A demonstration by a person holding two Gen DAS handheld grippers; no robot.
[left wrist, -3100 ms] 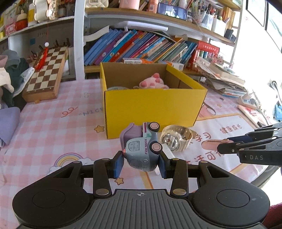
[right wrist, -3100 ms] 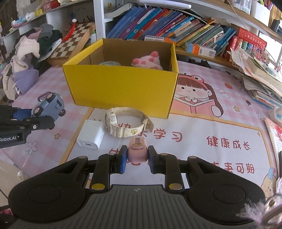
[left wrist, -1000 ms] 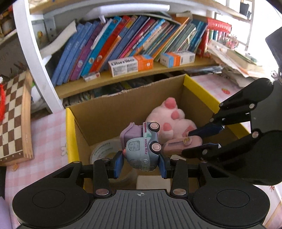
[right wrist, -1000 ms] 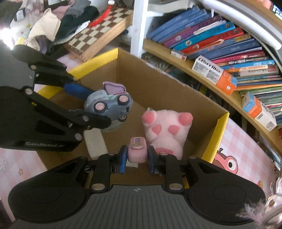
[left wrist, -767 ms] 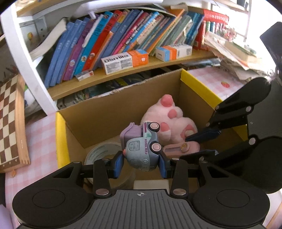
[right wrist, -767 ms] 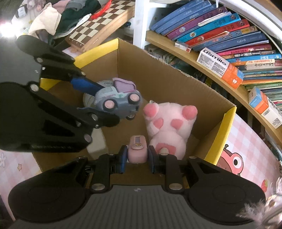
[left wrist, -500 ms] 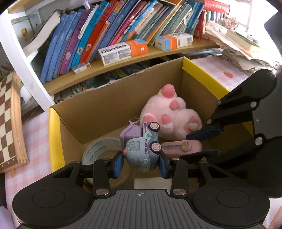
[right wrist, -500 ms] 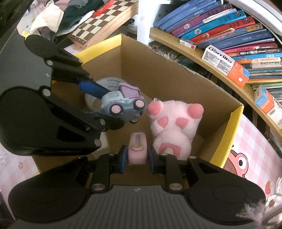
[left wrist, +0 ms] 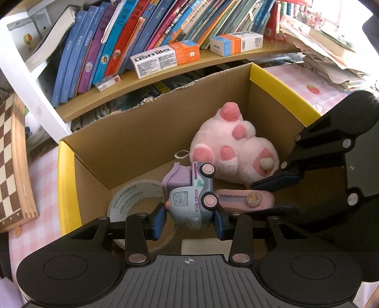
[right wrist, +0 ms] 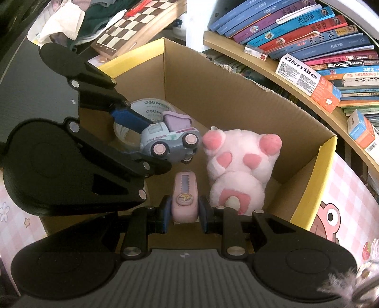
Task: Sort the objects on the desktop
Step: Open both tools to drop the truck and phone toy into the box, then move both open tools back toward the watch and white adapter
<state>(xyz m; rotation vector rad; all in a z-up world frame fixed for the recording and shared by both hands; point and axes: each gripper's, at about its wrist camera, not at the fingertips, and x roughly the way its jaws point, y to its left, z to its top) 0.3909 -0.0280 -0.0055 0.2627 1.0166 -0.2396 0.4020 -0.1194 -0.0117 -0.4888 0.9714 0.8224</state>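
Left gripper (left wrist: 189,219): opening, toy truck (left wrist: 189,194) between its pads. Right gripper (right wrist: 185,216): clenched on pink utility knife (right wrist: 184,196); plush toy (right wrist: 234,170) just right.

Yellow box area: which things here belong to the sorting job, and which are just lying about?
In the job:
- toy truck in left gripper
- pink utility knife in right gripper
- yellow box
- plush toy
- tape roll

Lying about:
- books
- chessboard
- toothpaste box
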